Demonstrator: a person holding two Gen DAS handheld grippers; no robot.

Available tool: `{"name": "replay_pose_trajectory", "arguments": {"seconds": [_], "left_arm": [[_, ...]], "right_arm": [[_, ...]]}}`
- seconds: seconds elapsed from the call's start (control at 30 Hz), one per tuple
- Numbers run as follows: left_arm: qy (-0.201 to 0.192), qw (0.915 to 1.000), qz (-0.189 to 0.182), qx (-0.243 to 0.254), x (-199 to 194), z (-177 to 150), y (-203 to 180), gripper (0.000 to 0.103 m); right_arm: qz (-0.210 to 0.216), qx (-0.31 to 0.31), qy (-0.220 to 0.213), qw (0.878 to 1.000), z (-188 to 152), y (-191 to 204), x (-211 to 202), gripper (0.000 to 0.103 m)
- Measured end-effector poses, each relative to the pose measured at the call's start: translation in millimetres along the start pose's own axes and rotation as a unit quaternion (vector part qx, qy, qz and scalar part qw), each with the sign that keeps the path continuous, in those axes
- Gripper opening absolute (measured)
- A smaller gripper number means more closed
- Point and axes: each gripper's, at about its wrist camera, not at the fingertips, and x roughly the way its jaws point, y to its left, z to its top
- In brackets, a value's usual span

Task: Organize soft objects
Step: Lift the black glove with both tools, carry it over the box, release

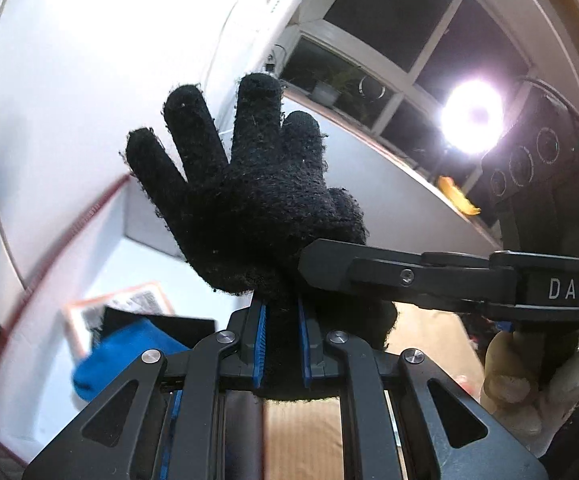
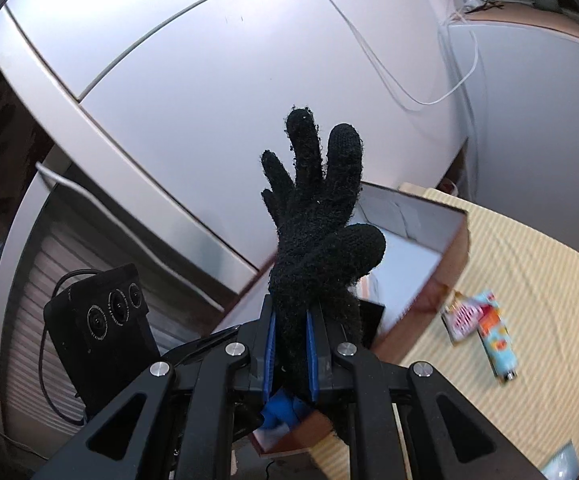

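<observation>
A black knit glove (image 1: 245, 200) stands up between the blue pads of my left gripper (image 1: 282, 344), which is shut on its cuff. My right gripper (image 1: 329, 268) comes in from the right and grips the same glove lower down by the thumb side. In the right wrist view the glove (image 2: 321, 232) rises from my right gripper (image 2: 291, 356), shut on its cuff. A blue soft item (image 1: 125, 356) lies in the white box (image 1: 89, 264) below. The left gripper's camera body (image 2: 105, 320) shows at left.
The open box with a brown rim (image 2: 455, 232) sits on a yellow striped cloth (image 2: 529, 280). A colourful lighter and small packet (image 2: 485, 332) lie on the cloth. White cabinet panels stand behind. A window and bright lamp (image 1: 471, 118) are at upper right.
</observation>
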Motion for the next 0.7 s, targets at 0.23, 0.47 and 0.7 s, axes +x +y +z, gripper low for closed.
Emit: {"name": "replay_pose_trajectory", "arguments": {"seconds": [0.23, 0.47, 0.7], "left_arm": [[0.018, 0.9986, 0.048, 0.009, 22.9, 14.7, -0.8, 0.011], [0.034, 0.9936, 0.107, -0.014, 38.5, 32.2, 15.1, 0.016], [0.023, 0.9922, 0.121, -0.018, 20.0, 32.4, 12.8, 0.038]], "right_arm": [[-0.016, -0.002, 0.01, 1.0, 23.4, -11.8, 29.9, 0.012], [-0.049, -0.004, 0.022, 0.999, 43.3, -32.4, 59.1, 0.015], [-0.099, -0.02, 0.016, 0.995, 47.5, -39.6, 58.5, 0.062]]}}
